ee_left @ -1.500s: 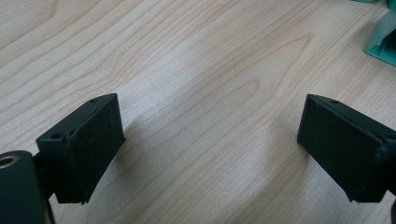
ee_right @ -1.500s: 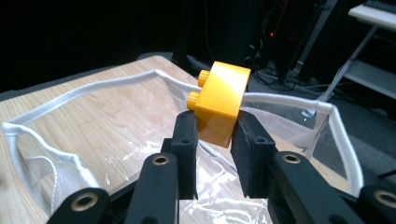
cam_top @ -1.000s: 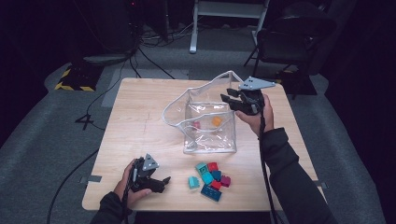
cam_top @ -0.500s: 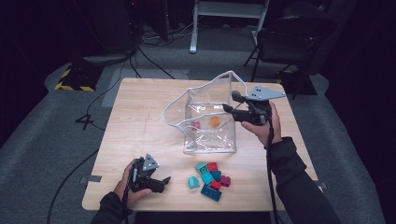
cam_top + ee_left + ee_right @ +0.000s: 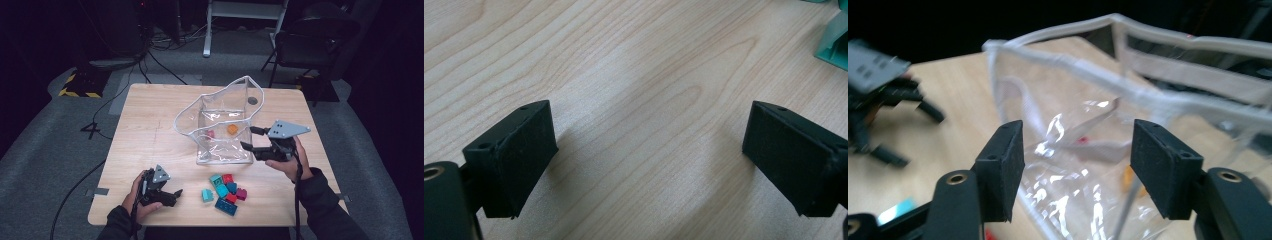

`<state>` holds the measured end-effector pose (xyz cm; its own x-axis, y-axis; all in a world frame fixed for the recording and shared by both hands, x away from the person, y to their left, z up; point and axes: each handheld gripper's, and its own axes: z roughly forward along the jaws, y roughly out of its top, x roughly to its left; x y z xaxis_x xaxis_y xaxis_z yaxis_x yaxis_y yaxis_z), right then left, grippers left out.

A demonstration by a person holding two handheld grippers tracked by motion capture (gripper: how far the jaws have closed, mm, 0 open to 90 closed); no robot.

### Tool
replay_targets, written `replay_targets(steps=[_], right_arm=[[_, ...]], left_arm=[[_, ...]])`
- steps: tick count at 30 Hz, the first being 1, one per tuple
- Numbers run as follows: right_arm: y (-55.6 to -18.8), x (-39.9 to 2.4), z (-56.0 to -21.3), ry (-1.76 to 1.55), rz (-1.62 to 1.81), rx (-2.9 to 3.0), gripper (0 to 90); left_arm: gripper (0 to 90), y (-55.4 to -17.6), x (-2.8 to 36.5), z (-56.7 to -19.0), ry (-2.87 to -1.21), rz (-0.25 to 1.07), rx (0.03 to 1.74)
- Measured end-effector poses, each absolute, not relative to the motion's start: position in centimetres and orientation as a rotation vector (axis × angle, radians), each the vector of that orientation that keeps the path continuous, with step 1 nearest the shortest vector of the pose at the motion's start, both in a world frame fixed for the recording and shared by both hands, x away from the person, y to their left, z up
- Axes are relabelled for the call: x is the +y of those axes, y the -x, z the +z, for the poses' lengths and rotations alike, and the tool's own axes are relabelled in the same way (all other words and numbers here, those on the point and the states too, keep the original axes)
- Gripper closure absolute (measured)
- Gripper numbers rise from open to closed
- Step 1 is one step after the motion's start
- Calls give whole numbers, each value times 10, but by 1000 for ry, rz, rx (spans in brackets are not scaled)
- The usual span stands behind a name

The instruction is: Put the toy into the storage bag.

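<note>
Two blocks, one orange (image 5: 232, 129) and one red (image 5: 210, 133), lie inside the clear bag (image 5: 220, 125) at mid-table. About six more sit in a pile (image 5: 225, 190) near the front edge. The right gripper (image 5: 252, 140) is level, just beside the bag's right wall, its jaws just having been opening, empty. The left gripper (image 5: 172, 196) rests released on bare wood at the front left.
</note>
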<state>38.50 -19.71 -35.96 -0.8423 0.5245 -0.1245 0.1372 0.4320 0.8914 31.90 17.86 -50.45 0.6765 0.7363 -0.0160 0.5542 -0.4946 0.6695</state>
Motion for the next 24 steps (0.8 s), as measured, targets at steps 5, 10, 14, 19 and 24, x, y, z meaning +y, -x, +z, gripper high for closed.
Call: replay_targets(steps=[5, 10, 14, 19, 24], right_arm=[[-366, -198, -385, -473, 1406, 2395, 349], [-352, -200, -414, -457, 1370, 2481, 349], [-341, -204, -432, -443, 1344, 2544, 350], [-333, -212, -455, -417, 1313, 2631, 394], [-331, -214, -471, -365, 1301, 2695, 391]], left_arm=[[73, -319, 179, -505, -2231, 358, 988], [72, -319, 178, -504, -2230, 360, 990], [72, -319, 178, -504, -2230, 360, 990], [72, -319, 178, -504, -2229, 362, 993], [72, -319, 178, -504, -2229, 362, 994]])
